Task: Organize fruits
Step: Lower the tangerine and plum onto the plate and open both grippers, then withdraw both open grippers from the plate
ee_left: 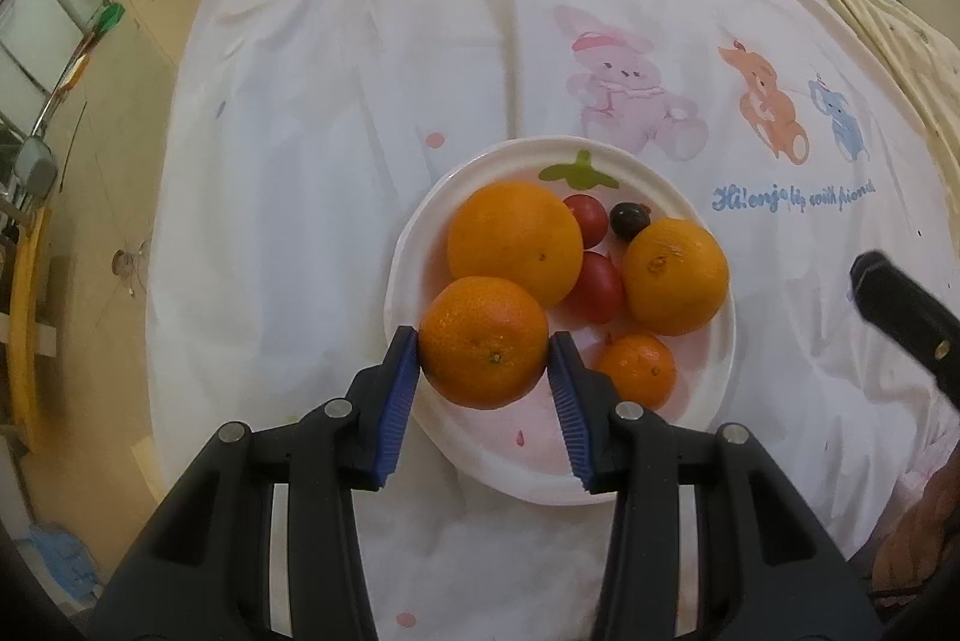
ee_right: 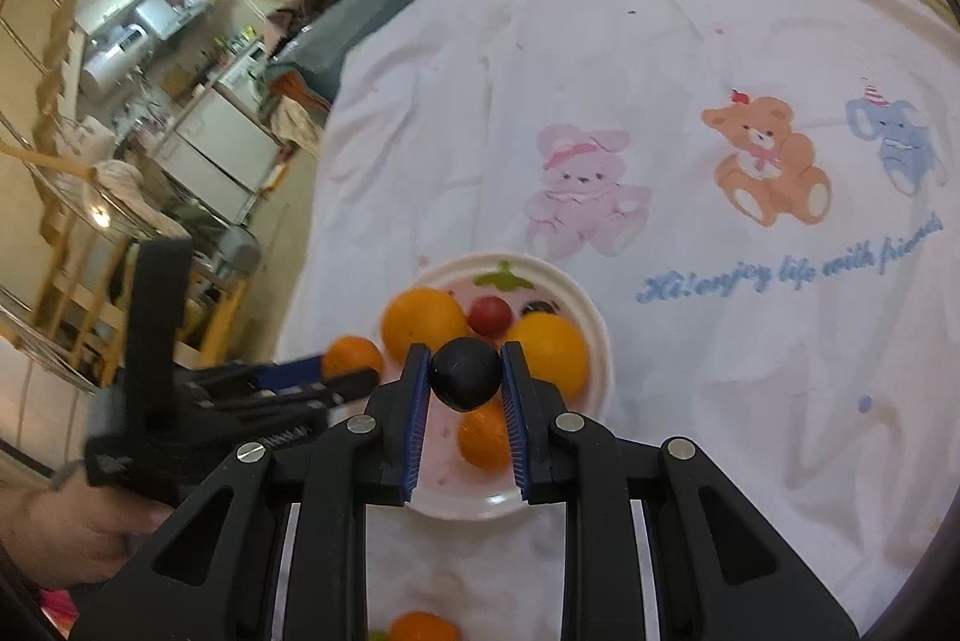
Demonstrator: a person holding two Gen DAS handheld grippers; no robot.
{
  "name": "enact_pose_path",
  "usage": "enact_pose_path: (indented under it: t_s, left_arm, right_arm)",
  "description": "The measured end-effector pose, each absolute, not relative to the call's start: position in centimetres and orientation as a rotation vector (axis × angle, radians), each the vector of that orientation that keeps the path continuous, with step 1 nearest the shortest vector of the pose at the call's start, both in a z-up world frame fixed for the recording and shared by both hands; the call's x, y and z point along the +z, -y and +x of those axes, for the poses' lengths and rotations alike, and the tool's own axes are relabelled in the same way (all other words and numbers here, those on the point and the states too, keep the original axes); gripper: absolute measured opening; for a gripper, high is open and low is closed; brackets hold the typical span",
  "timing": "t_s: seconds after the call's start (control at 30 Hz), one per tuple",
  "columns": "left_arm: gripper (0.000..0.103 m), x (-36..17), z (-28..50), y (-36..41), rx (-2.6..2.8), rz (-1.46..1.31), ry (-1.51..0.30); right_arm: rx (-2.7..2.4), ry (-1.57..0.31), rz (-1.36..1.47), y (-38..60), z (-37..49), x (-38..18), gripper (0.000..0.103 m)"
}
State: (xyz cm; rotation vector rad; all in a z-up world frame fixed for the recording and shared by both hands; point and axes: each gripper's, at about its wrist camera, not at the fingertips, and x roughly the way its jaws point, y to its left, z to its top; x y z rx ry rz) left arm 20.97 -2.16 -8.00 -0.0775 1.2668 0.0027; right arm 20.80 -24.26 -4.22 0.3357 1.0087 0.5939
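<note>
Orange rind is filling the gap between the blue pads of the left gripper point(ee_left: 483, 344), whose jaws are pressing on either side of a medium orange point(ee_left: 483, 341) at the near-left edge of the white plate point(ee_left: 414, 233). From the left wrist view the plate is sitting on a white sheet point(ee_left: 336, 113) printed with a pink rabbit, an orange bear and a blue elephant, and the sheet is covering what looks like a bed rather than a worktop.

Four other pieces of citrus and berries are lying in the plate — a large orange point(ee_left: 515, 242) just beyond the held one and touching it, another orange point(ee_left: 675, 276) on the right side, a small tangerine point(ee_left: 637, 371) near the front, and two red cherry tomatoes point(ee_left: 595, 287) wedged between the big fruits. A dark grape point(ee_left: 630, 219) is resting at the far side, beside a green leaf mark on the plate.

The right gripper point(ee_right: 467, 380) is hanging above the plate's near half, its jaws clamping a dark round fruit point(ee_right: 467, 380) — blackish, plum-like, though its kind is hard to tell. In that view the left gripper point(ee_right: 351, 368) is appearing at the left, blurred, with its orange between the fingers. Another orange fruit point(ee_right: 423, 628) is lying on the sheet at the near edge, well apart from the plate.
</note>
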Motion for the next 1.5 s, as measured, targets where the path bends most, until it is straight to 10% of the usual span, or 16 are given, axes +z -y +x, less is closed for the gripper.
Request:
enact_pose_path:
  t_s: [0.77, 0.87, 1.03, 1.5]
  left_arm:
    - [0.041, -10.6, 21.3, 2.4, -0.035, -0.098, -1.346]
    - [0.042, -10.8, 21.3, 2.5, -0.039, -0.094, -1.349]
    - [0.084, -10.3, 21.5, 2.4, -0.025, -0.099, -1.315]
    - [0.085, -8.4, 21.0, 1.5, 0.019, -0.118, -1.247]
  right_arm:
    - [0.648, -1.115, 0.379, 20.4, 25.9, -9.0, 0.028]
    - [0.637, -1.111, 0.39, 20.5, 26.1, -9.1, 0.063]
    - [0.634, -1.083, 0.4, 21.2, 25.8, -8.4, 0.071]
    - [0.563, -1.067, 0.387, 23.3, 24.4, -6.5, 0.072]
